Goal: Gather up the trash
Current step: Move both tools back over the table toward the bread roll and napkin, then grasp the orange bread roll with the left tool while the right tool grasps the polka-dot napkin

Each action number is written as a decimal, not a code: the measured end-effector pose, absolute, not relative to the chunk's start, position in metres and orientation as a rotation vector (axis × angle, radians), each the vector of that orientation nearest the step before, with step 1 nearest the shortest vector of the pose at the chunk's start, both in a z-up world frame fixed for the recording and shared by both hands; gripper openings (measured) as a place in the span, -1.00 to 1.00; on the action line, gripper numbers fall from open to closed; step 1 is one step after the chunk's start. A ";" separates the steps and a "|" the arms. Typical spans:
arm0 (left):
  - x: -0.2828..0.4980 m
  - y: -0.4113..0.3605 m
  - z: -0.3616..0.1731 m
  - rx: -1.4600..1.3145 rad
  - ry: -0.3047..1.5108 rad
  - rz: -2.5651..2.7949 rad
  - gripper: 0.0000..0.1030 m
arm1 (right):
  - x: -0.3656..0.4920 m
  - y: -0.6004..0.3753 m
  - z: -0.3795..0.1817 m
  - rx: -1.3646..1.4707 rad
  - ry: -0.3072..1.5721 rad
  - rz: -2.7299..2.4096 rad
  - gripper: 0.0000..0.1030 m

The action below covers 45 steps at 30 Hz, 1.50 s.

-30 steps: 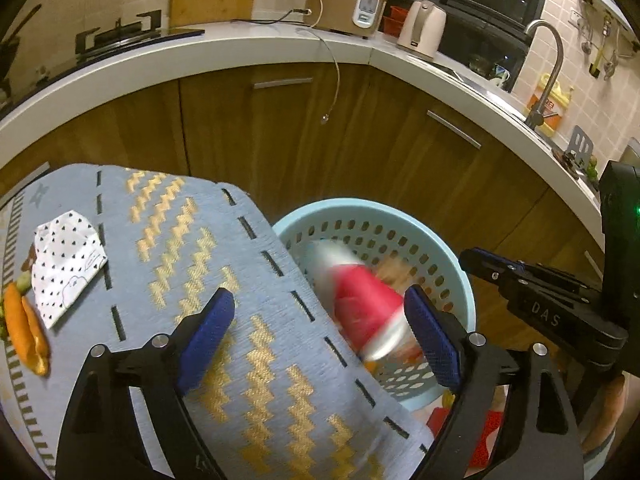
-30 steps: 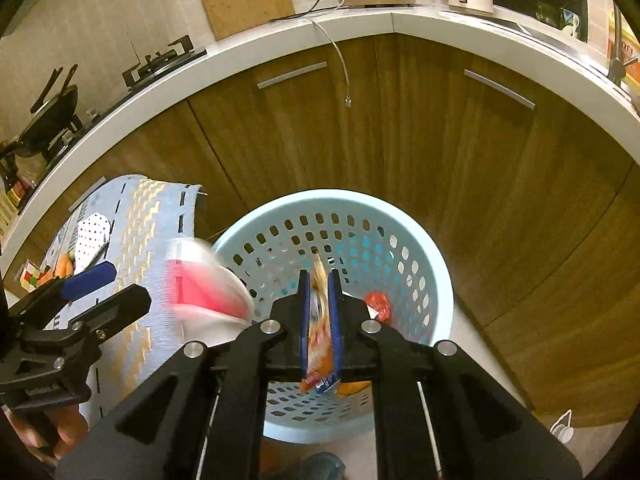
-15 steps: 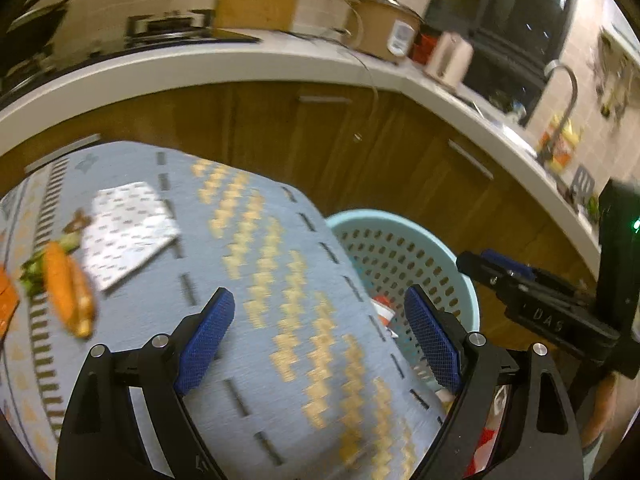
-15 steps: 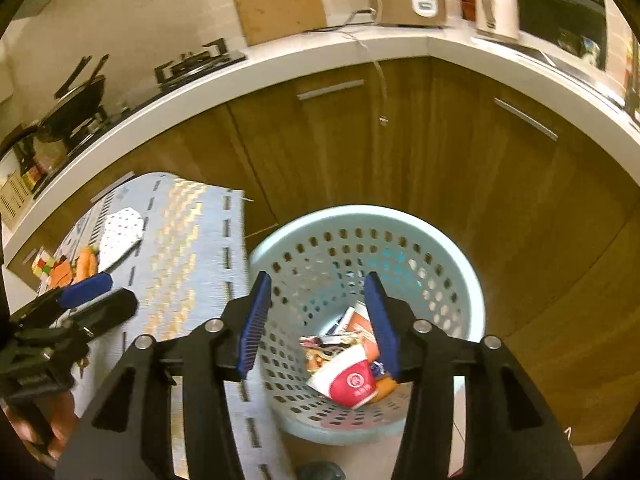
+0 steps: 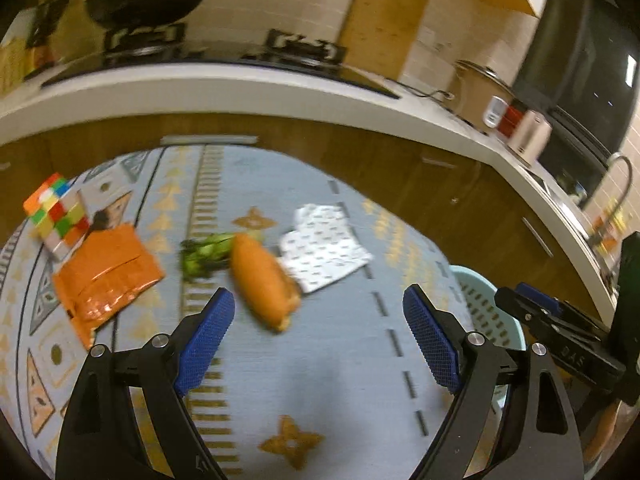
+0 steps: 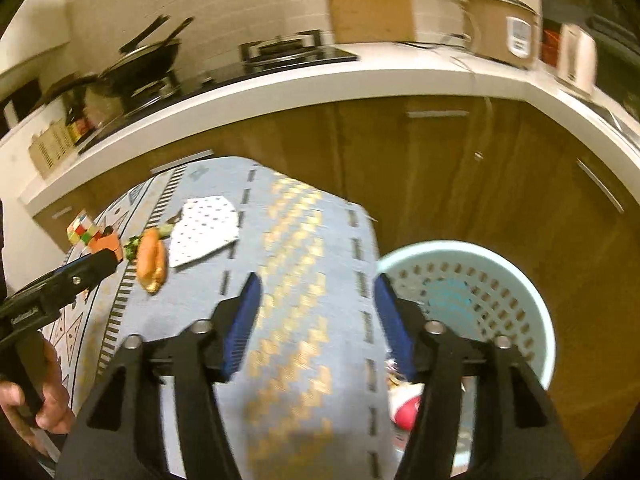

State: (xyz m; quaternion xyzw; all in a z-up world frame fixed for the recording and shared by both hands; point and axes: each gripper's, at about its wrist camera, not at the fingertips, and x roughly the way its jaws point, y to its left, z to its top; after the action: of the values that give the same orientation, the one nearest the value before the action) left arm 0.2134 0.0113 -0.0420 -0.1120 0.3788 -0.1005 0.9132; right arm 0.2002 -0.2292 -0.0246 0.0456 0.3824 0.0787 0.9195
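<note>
**Both grippers empty over the mat, trash left on it**

Left gripper (image 5: 318, 332): jaws spread wide, nothing btwn the blue pads, hovering over the blue patterned mat (image 5: 332, 380). Just ahead of it lies a bread roll (image 5: 264, 280), w/ green leafy scraps (image 5: 204, 254) touching its far-left end and a white dotted wrapper (image 5: 324, 250) touching its right side. Further left: crumpled orange packet (image 5: 106, 280), and at the far-left mat edge a colour cube (image 5: 56, 214), its near corner right at the packet.

Right gripper (image 6: 318, 320): jaws also parted, holding nothing, over the mat's right part. Light-blue perforated basket (image 6: 520, 280) sits on the floor just right of the mat, beside the wood cabinets; a red-and-white cup (image 6: 408, 416) and other bits show inside it, partly hidden behind the right finger. In the right wrist view the roll, wrapper and packet lie far-left on the mat, well apart from the basket.

Bkgd: curved white counter, wok (image 6: 148, 60) on the hob, rice cooker (image 6: 500, 24) further right. Frames somewhat blurred.
</note>
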 end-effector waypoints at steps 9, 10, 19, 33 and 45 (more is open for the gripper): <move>0.259 0.028 -0.079 -0.335 0.896 -0.144 0.39 | 0.236 -0.187 -0.034 0.042 0.808 0.260 0.20; 0.262 0.031 -0.083 -0.364 0.901 -0.149 0.39 | 0.242 -0.184 -0.036 0.030 0.812 0.262 0.20; 0.267 0.010 -0.092 -0.198 0.875 -0.088 -0.02 | 0.298 -0.168 -0.060 0.042 0.874 0.329 0.14; 0.218 0.036 -0.085 -0.230 0.759 -0.053 -0.35 | 0.334 -0.122 -0.080 -0.027 0.931 0.409 0.41; 0.218 0.035 -0.089 -0.230 0.762 -0.083 -0.34 | 0.316 -0.105 -0.077 -0.144 0.884 0.434 -0.93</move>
State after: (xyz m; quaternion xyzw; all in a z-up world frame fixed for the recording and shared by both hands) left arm 0.2177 0.0353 -0.0890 -0.1120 0.3708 -0.0403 0.9210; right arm 0.3163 -0.1055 -0.0771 -0.0691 0.4240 0.2082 0.8787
